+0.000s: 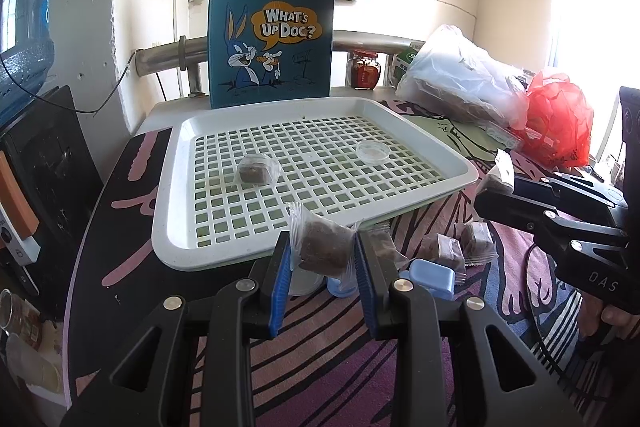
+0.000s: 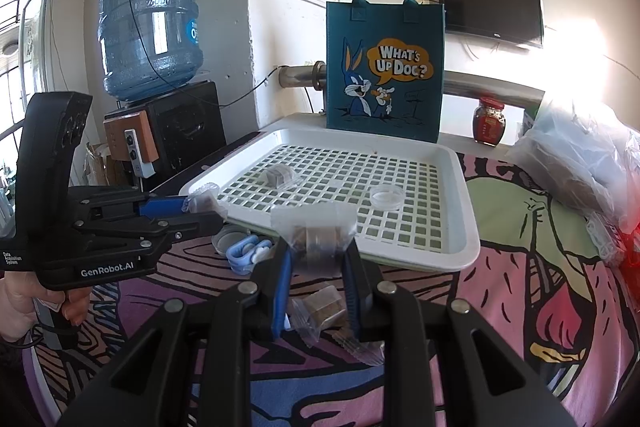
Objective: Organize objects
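The white slotted tray (image 1: 460, 169) sits on the patterned surface (image 1: 328, 367) and holds one wrapped brown cube (image 1: 256, 169) on its left and a small clear lid (image 1: 374, 151) on its right. Near its front edge, the left claw (image 1: 322, 259) clamps a wrapped brown snack (image 1: 323, 247), and the right claw (image 2: 318, 263) pinches another wrapped piece (image 2: 316, 233). Loose wrapped cubes (image 1: 476, 247) lie on the surface near the tray. A blue tote bag (image 1: 272, 35) stands upright behind the tray.

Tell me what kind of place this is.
Probably a lived-in home room, not a lab: a water dispenser bottle, a wall-mounted TV, and a patterned cloth-covered table with a cartoon tote bag and sauce jar.
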`<state>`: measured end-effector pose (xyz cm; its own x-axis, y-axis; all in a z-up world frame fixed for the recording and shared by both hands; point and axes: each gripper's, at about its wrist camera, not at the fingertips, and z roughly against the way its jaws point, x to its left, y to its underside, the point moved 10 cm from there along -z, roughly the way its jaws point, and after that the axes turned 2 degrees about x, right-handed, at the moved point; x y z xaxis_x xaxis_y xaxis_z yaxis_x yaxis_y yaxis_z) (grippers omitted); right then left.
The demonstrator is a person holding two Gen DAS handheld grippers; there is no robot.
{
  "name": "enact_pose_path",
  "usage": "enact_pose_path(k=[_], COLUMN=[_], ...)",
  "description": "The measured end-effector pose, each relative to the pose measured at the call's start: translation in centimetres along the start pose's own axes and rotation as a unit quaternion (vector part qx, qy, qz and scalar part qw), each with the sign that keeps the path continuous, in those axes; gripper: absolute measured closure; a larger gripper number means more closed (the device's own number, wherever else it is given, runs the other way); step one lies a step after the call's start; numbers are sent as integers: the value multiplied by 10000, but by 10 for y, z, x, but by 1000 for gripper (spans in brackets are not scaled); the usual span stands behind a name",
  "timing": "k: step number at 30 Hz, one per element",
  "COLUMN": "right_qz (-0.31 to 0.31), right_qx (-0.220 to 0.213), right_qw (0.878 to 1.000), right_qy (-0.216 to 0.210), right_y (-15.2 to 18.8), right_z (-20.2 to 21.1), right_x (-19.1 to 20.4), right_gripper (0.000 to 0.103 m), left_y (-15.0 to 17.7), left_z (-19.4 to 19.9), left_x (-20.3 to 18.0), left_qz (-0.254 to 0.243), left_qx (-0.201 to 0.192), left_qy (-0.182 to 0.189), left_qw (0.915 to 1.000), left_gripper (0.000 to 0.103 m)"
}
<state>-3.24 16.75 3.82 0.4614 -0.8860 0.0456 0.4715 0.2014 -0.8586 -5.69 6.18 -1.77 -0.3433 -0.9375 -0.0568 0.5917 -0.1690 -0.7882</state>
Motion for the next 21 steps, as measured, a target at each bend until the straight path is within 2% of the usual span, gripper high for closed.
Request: enact_pose_path(k=[21], right_qz=[-13], right_qx=[2], right_qw=[10000], right_qy=[-7], right_y=[-1], right_z=[0], right_x=[1], right_gripper=[80], left_y=[2], left_z=[-3], left_x=[1], left_qz=[57], left_qx=[51], left_qy=[38], left_qw=[10000], left_gripper=[74])
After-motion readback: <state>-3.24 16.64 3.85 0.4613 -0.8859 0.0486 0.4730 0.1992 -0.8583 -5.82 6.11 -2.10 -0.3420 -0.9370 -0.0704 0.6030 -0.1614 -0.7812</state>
